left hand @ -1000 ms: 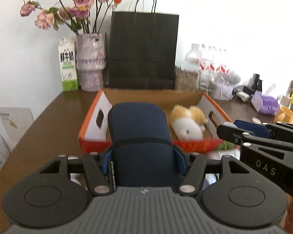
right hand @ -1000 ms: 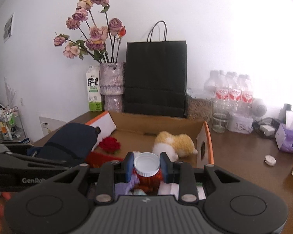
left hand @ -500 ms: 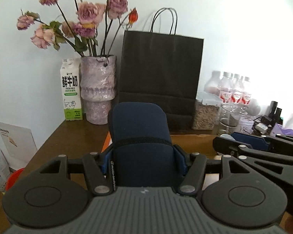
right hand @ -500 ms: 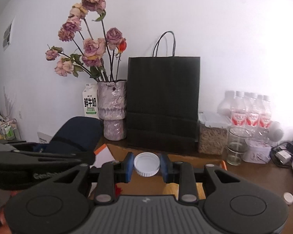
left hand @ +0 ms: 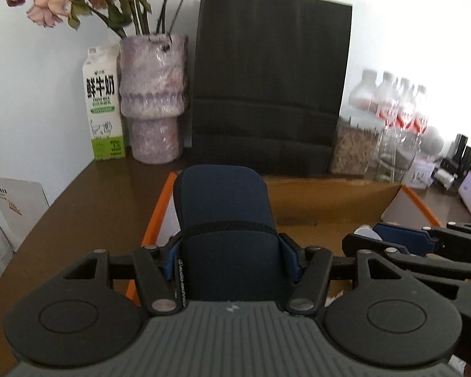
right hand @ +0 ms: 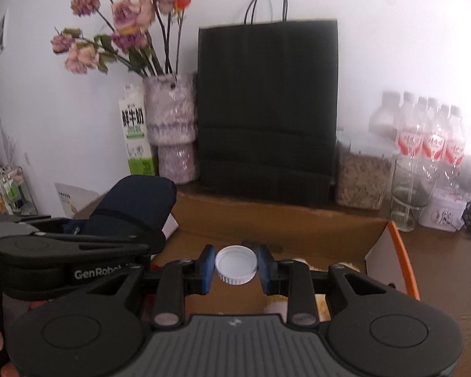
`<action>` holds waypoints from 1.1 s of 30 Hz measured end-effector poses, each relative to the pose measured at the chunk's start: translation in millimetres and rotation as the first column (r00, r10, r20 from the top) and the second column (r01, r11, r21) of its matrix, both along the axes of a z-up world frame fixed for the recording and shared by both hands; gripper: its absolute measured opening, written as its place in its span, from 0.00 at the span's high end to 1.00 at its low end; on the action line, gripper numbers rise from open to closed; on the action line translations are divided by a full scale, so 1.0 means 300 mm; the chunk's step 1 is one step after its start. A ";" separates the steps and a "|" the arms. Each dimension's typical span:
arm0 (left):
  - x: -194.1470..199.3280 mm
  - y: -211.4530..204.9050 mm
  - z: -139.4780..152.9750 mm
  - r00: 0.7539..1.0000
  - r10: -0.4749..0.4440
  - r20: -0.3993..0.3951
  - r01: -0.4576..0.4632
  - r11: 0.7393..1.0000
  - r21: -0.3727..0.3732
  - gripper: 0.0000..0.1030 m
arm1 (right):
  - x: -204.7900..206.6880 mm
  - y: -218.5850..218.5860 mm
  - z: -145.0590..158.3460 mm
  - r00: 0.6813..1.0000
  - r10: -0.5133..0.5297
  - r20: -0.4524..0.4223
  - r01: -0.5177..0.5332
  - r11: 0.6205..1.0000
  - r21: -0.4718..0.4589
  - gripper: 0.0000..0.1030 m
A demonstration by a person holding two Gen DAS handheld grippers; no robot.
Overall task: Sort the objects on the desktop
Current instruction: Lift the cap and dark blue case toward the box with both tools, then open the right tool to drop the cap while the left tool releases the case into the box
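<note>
Both grippers had their hands full here. The left gripper was clamped on a dark blue pouch, which stood up out of the jaws in the middle of the left wrist frame, long axis running away from the camera toward the black paper bag at the top. The right gripper was pinching a bottle by its white cap, center of the right wrist frame; the bottle body was hidden below the cap, so I couldn't tell what it was.

What mattered: the cardboard box with the orange rim lay directly ahead of and below both loads, its open inside filling the middle band of both frames. The pouch sat over the box's left edge, the cap further in toward the middle. My guess is both just needed lowering, and the right hand looked closer to a clean drop.
</note>
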State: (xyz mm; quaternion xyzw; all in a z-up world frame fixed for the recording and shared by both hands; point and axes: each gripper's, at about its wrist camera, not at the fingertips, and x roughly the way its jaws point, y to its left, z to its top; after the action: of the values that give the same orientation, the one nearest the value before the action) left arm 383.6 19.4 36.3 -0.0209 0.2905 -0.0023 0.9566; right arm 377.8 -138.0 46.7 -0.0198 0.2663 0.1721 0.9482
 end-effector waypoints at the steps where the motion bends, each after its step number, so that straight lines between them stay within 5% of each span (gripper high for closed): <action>1: 0.003 -0.002 -0.009 1.000 -0.004 -0.011 0.004 1.000 0.004 0.40 | 0.003 0.001 -0.009 1.000 0.000 -0.006 0.000 1.000 -0.004 0.73; 18: 0.017 -0.018 -0.036 0.998 0.000 -0.056 0.004 0.998 0.060 0.38 | 0.021 0.008 -0.050 0.999 -0.019 -0.045 0.017 0.999 -0.040 0.71; 21: -0.003 -0.021 -0.009 0.999 0.025 -0.024 -0.023 0.995 0.097 0.32 | 0.024 -0.002 -0.040 0.998 -0.047 -0.039 0.045 0.998 -0.041 0.55; 23: -0.015 -0.015 0.014 0.999 0.051 -0.002 -0.050 0.993 0.106 0.25 | 0.023 -0.017 -0.027 0.997 -0.073 -0.026 0.072 0.997 -0.040 0.36; 26: -0.026 -0.001 0.038 0.994 0.104 0.029 -0.107 0.988 0.115 0.02 | 0.025 -0.048 -0.004 0.991 -0.132 -0.005 0.132 0.991 -0.031 0.11; 33: -0.045 -0.005 0.061 0.989 0.123 0.078 -0.132 0.984 0.121 0.00 | 0.024 -0.094 0.030 0.988 -0.153 -0.003 0.153 0.988 0.022 0.01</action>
State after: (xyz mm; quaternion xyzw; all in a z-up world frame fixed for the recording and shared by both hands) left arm 370.0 17.9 54.5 0.0208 0.2542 0.0767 0.9639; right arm 385.1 -166.0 55.6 0.0115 0.2659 0.1020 0.9585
